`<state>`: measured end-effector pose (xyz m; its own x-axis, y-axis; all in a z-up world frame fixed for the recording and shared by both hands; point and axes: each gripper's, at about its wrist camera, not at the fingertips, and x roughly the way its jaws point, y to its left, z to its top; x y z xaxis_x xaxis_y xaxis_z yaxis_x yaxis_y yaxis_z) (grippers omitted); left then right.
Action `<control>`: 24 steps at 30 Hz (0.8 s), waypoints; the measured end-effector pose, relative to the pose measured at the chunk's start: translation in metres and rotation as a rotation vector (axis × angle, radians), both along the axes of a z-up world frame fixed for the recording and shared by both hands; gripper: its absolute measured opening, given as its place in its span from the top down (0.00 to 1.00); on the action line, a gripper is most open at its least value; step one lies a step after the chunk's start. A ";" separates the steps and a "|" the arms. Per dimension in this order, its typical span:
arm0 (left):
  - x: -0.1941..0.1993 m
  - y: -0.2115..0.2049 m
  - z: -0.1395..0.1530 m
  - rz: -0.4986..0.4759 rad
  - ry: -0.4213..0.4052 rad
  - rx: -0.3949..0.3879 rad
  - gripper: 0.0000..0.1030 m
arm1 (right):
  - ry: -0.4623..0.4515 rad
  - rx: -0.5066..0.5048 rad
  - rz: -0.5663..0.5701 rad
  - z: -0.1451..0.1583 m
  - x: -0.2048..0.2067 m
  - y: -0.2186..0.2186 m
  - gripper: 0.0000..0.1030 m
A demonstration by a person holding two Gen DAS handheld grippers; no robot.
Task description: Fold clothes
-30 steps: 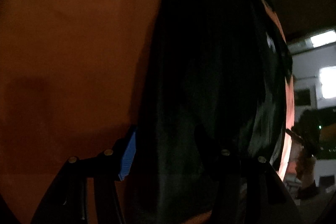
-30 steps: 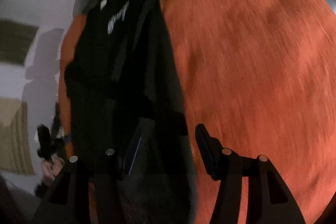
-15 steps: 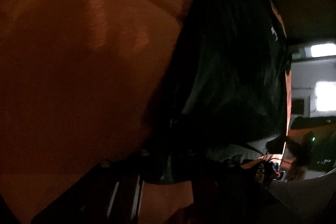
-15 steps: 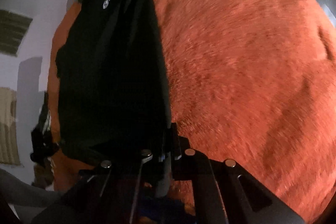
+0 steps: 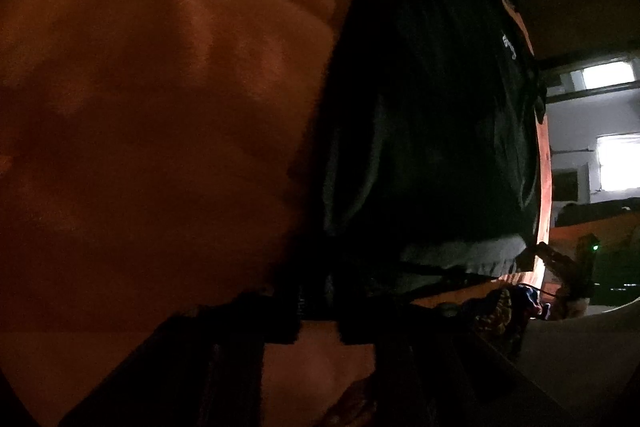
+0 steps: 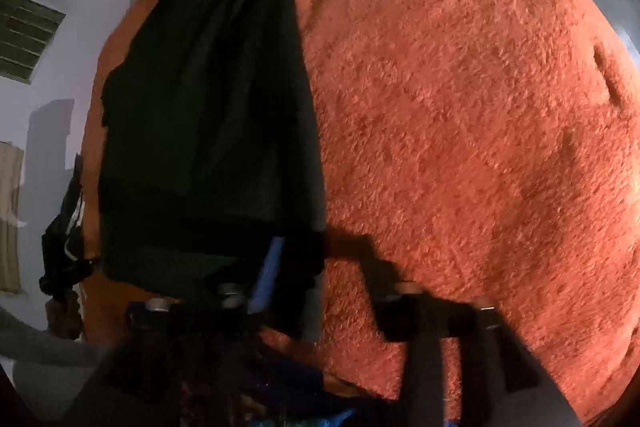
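Now orange blanket [image 6: 460, 115] covering whole surface. Black t-shirt [image 6: 208, 99] lying flat along blanket's left edge in right view, printed chest toward far end, right side looking already folded into straight long edge. Judging: one lengthwise fold done; hem-to-collar fold remaining. Right gripper [image 6: 320, 287] jaws just opening, standing apart over shirt's near hem corner, releasing it. Left gripper [image 5: 320, 311] jaws just opening too, dark; grip on hem — cannot tell.

The left gripper's [image 5: 320, 323] dark fingers merge with the black garment's [image 5: 432, 115] hem, hiding any contact there.
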<state>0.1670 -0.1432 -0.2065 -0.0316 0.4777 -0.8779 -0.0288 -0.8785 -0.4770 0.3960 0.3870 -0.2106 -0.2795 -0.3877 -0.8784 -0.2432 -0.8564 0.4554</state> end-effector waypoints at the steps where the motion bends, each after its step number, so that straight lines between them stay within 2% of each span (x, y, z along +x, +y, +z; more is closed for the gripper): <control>1: 0.000 -0.001 -0.001 0.005 0.004 0.004 0.72 | -0.006 -0.005 -0.005 -0.002 0.002 0.000 0.57; 3: 0.000 -0.001 -0.003 0.016 0.021 -0.010 0.75 | -0.027 -0.006 -0.011 -0.010 0.004 0.000 0.61; 4: 0.000 -0.002 -0.004 0.021 0.026 -0.018 0.96 | -0.032 0.001 -0.014 -0.012 0.004 -0.001 0.76; 5: 0.000 -0.005 -0.005 0.028 0.025 -0.027 0.96 | -0.035 0.004 -0.016 -0.013 0.005 -0.001 1.00; 8: 0.003 -0.013 -0.001 0.082 0.016 -0.020 0.96 | -0.033 -0.016 -0.045 -0.008 0.009 0.001 0.99; 11: 0.009 -0.016 0.008 0.093 0.028 -0.042 0.97 | -0.024 -0.026 -0.069 0.002 0.014 0.005 1.00; 14: 0.013 -0.017 -0.004 0.093 0.000 -0.071 0.97 | -0.053 -0.030 -0.074 -0.006 0.016 0.001 1.00; 16: 0.013 -0.019 -0.005 0.121 -0.011 -0.054 0.97 | -0.050 -0.018 -0.066 -0.006 0.016 -0.004 1.00; 19: 0.014 -0.016 -0.003 0.084 0.015 -0.082 0.97 | -0.047 0.027 -0.020 -0.004 0.012 -0.012 0.99; 22: 0.014 -0.010 0.000 0.065 0.012 -0.094 0.93 | -0.091 -0.025 -0.065 -0.010 0.007 -0.008 0.98; 24: 0.014 -0.006 0.003 0.052 0.010 -0.101 0.90 | -0.095 0.005 -0.036 -0.006 -0.001 -0.012 0.93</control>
